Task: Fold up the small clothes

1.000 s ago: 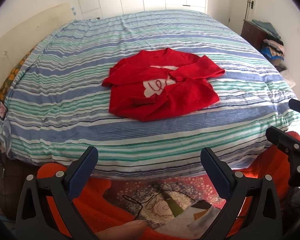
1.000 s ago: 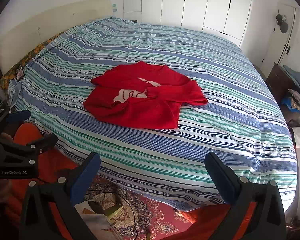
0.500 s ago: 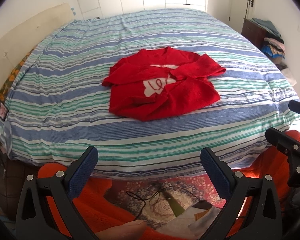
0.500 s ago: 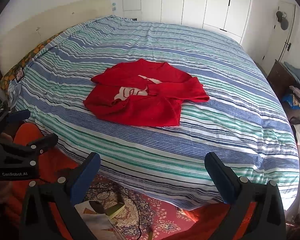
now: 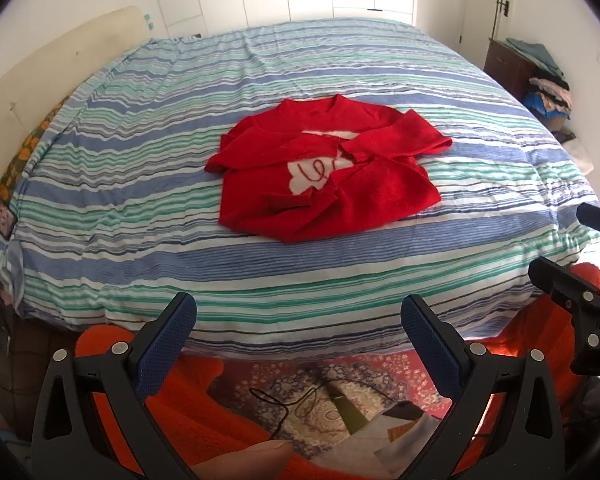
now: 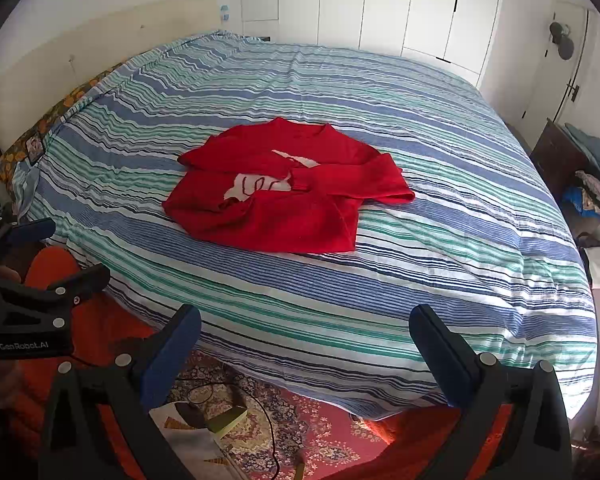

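Your left gripper (image 5: pixel 298 320) sits at the bottom of its own view with its blue-padded fingers (image 5: pixel 168 340) spread wide and nothing between them, short of the near edge of the bed (image 5: pixel 140 200). Your right gripper (image 6: pixel 304 332) is the same in its view: fingers (image 6: pixel 440 348) released, holding nothing, low in the frame over the bed's edge. Each gripper also shows in the other's view, the right one at the right edge of the left view and the left one at the left edge of the right view.

The red sweater (image 5: pixel 324 172) lies in the middle of the frame on the striped blue, green and white cover, well apart from both grippers. Its sleeves are crossed over the front, partly covering a white patch (image 5: pixel 312 170) with red lettering, and the neckline points toward the upper part of the frame. In the right view the sweater (image 6: pixel 284 192) lies slightly left of centre.

Below the bed edge, at the bottom of both frames, you can see a patterned rug (image 6: pixel 300 432) with a thin black cable (image 5: pixel 284 404) on it. A pile of clothes (image 6: pixel 592 184) sits on a dark cabinet at the right edge.
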